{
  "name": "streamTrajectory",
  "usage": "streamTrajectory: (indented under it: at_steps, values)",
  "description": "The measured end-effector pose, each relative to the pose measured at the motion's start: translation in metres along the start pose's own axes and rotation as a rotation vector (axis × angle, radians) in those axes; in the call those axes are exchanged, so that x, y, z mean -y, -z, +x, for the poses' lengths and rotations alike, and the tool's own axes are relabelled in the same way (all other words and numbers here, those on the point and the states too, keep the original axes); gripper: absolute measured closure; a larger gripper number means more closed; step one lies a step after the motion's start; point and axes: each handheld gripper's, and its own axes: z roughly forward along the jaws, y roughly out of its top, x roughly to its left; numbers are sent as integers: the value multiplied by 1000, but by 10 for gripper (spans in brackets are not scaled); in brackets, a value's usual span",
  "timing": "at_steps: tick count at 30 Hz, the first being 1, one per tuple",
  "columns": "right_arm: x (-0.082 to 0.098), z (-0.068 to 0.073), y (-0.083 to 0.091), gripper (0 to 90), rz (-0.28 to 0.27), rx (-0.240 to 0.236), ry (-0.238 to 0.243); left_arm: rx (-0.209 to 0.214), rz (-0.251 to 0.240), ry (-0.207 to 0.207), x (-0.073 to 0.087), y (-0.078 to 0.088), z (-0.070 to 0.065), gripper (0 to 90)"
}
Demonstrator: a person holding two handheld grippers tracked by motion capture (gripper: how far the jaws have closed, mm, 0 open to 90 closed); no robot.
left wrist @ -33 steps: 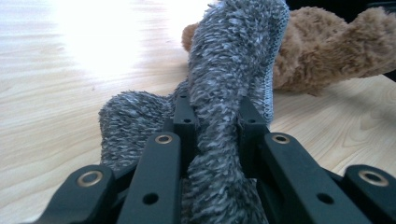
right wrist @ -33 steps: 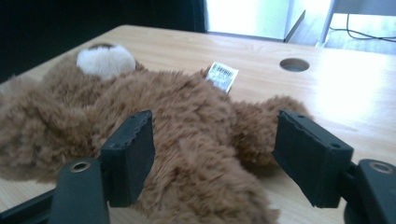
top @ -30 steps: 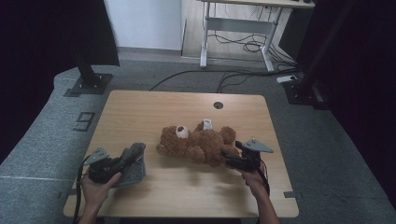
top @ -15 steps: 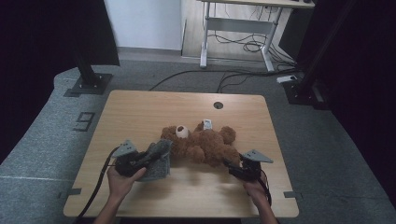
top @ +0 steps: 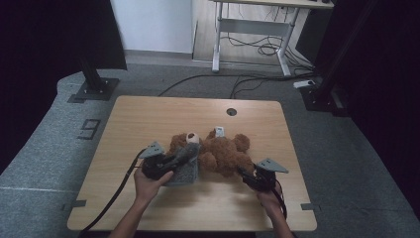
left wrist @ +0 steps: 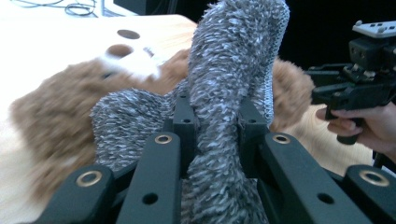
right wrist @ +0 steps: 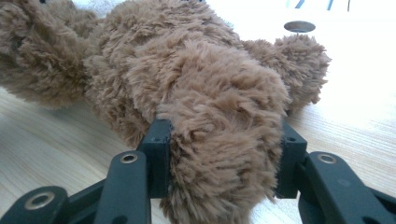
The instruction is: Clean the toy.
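The teddy bear [top: 218,153] lies mid-surface [top: 148,114]; the right tool [top: 246,177] has just closed on its leg, while the left tool [top: 181,157] clamps a grey fuzzy cloth [top: 185,166] (against the bear's head).

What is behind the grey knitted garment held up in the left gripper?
Behind the grey knitted garment, clamped in the left gripper, lies the brown teddy bear on the wooden table. Its white muzzle shows; the garment covers its middle.

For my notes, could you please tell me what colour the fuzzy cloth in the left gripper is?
The fuzzy cloth is speckled grey and white, clearest in the left gripper view.
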Motion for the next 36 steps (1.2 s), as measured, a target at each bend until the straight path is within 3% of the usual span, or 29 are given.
streamTrajectory:
  at_steps: [2,4,7,9,11,13,16,20,24,27,32,36]
  values:
    - [-1,2,-1,537,-14,0,6,-4,31,-30,-10,-20,-6,746]
    - [-2,2,-1,539,-16,2,8,0,52,-23,-12,-27,-4,745]
    - [-2,3,0,560,-16,27,0,-19,111,13,-2,-47,9,745]
    - [-1,3,0,572,-7,34,6,-20,115,25,6,-50,15,748]
    - [-1,2,0,575,-2,30,6,-13,94,45,10,-45,20,749]
    - [0,0,0,578,-1,25,6,-22,88,41,10,-40,23,750]
    - [0,1,1,581,-11,30,19,-48,75,32,8,-29,29,750]
    - [1,-1,2,584,-23,17,28,-115,48,60,6,-3,49,748]
    - [1,-2,1,584,-31,2,18,-109,35,73,7,4,52,748]
    - [0,-2,0,584,-35,-1,19,-55,23,49,6,1,36,748]
    - [1,-2,0,584,-34,-2,17,51,13,-8,-10,-19,-3,748]
    - [1,-1,-1,583,-32,-7,12,84,25,-55,-31,-40,-34,748]
